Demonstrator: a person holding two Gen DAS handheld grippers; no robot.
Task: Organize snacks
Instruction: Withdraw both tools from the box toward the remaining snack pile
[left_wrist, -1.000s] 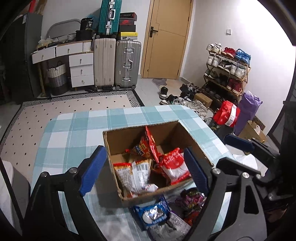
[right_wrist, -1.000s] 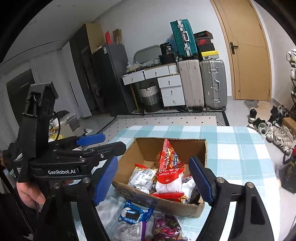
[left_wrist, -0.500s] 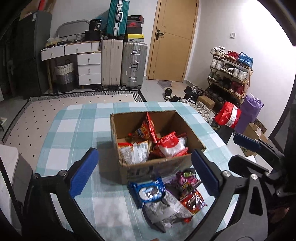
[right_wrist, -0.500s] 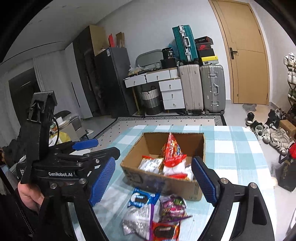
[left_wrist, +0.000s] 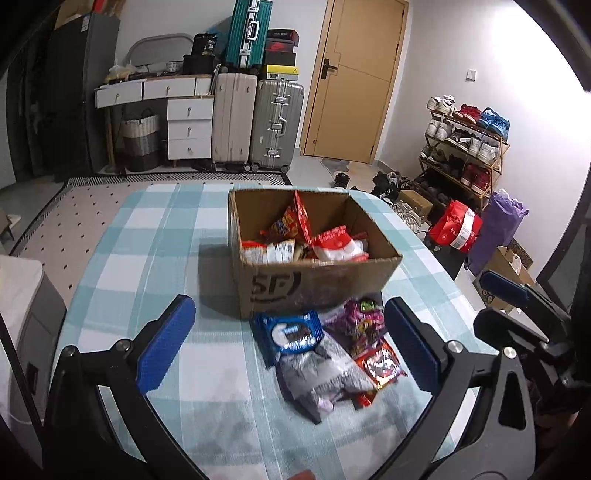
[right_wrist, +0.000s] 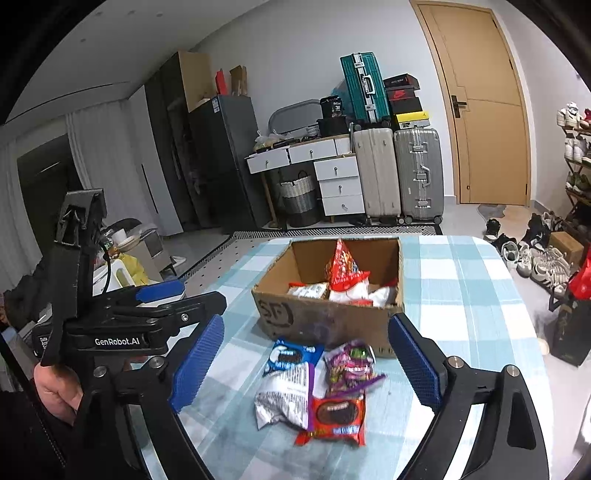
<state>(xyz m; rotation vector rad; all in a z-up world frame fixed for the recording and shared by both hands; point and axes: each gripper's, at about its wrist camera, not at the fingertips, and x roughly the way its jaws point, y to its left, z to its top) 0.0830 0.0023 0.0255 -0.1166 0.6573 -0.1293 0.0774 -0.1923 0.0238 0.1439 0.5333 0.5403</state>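
A brown corrugated cardboard box (left_wrist: 314, 254) sits mid-frame in the left wrist view on the counter covered with a blue-and-white checked cloth (left_wrist: 147, 258), already holding several red and white snack bags. Four loose packets lie in a small heap on the cloth just in front of the box, low in the centre of both views: a blue cookie packet (right_wrist: 290, 356) touching the box's near wall, a purple crinkly candy bag (right_wrist: 351, 363) beside it, a silver-grey foil pouch (right_wrist: 284, 398) overlapping the blue one, and a red cookie packet (right_wrist: 338, 415) nearest the camera.

The left gripper (left_wrist: 291, 347) stands wide with nothing between its blue pads, the heap framed in the gap below. The right gripper (right_wrist: 304, 362) has its jaws opening, also empty, the packets lying beneath and apart from its pads.

These packets look light, soft and slippery: thin film that will crumple, slide and rustle, not resist. The cookie packets probably hold brittle contents, so a gentle squeeze across the flat body or at a sealed end seam seems safer than a hard pinch in the middle. The red packet lies on top at the near edge, so it looks easiest to take first; the grey pouch, partly covered, may drag its neighbours.
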